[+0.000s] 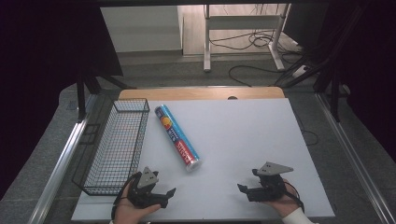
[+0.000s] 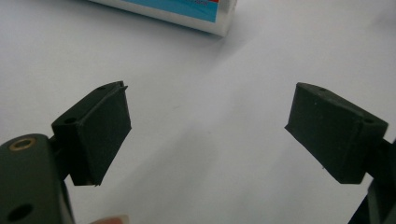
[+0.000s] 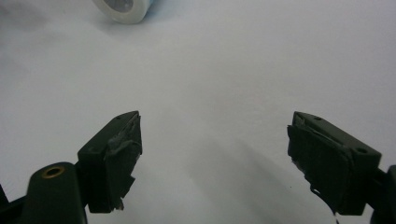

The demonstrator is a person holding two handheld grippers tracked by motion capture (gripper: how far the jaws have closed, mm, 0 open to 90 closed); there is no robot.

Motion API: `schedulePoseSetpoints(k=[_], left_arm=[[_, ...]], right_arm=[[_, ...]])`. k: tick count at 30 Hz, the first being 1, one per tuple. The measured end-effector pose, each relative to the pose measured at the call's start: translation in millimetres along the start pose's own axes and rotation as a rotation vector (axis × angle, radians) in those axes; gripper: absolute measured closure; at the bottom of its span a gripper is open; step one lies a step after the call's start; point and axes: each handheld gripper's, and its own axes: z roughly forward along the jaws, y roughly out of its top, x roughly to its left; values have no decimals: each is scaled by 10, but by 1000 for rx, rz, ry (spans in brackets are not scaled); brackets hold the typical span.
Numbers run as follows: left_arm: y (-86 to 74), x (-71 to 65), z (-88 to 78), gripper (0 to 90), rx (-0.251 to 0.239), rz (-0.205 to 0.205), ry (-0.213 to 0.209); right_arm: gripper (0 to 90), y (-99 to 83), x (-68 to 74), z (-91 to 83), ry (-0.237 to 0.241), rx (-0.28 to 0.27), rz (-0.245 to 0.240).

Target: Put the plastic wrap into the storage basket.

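Here both the left gripper (image 1: 164,195) and right gripper (image 1: 243,191) gape wide, empty, near the tube (image 1: 177,137)

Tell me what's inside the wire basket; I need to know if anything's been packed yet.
Nothing lies inside the wire basket: through its mesh only the table surface shows. The blue tube lies on the table beside it, outside. No part of the basket's inside is covered.

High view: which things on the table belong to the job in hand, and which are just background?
In the job:
- tube-shaped blue package, lying on the white tabletop
- left hand-held gripper, open
- right hand-held gripper, open
- probably the wire basket, standing beside the package

Background:
- cables on the floor
- metal frame legs
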Motion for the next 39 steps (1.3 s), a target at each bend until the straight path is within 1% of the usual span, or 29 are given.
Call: schedulePoseSetpoints(k=[3,6,12,14,16,23,26,28,31,32,35,36,37,38,39], left_arm=[[-3,-6,1,134,2,4,-2],[-4,-11,7,136,4,3,-5],[1,-23,14,136,6,9,-6],[-1,-20,17,136,9,8,-8],[-2,-19,15,136,7,7,-8],[-3,-22,19,137,10,7,-11],[-1,-29,23,137,13,10,-13],[0,-31,22,137,17,14,-13],[0,-36,27,137,18,14,-16],[-1,-39,30,137,18,18,-21],[2,-45,36,136,20,23,-21],[4,-46,36,136,20,24,-21],[5,-47,36,136,21,23,-23],[5,-47,37,136,21,21,-23],[5,-47,37,136,21,21,-23]], right_arm=[[167,-3,7,6,2,5,-1],[165,-10,14,13,-5,1,-4],[182,8,10,-10,2,5,9],[189,25,3,-17,8,14,31],[191,32,4,-15,10,19,37],[194,71,9,-4,16,32,37],[196,97,13,1,15,35,49],[196,103,12,3,15,37,48],[197,143,14,2,10,37,59],[196,183,6,-1,4,36,74],[196,232,1,1,4,33,67],[195,292,7,-6,-2,26,62],[195,292,7,-6,-2,26,62],[197,369,11,-2,-6,14,58],[197,369,11,-2,-6,14,58]])
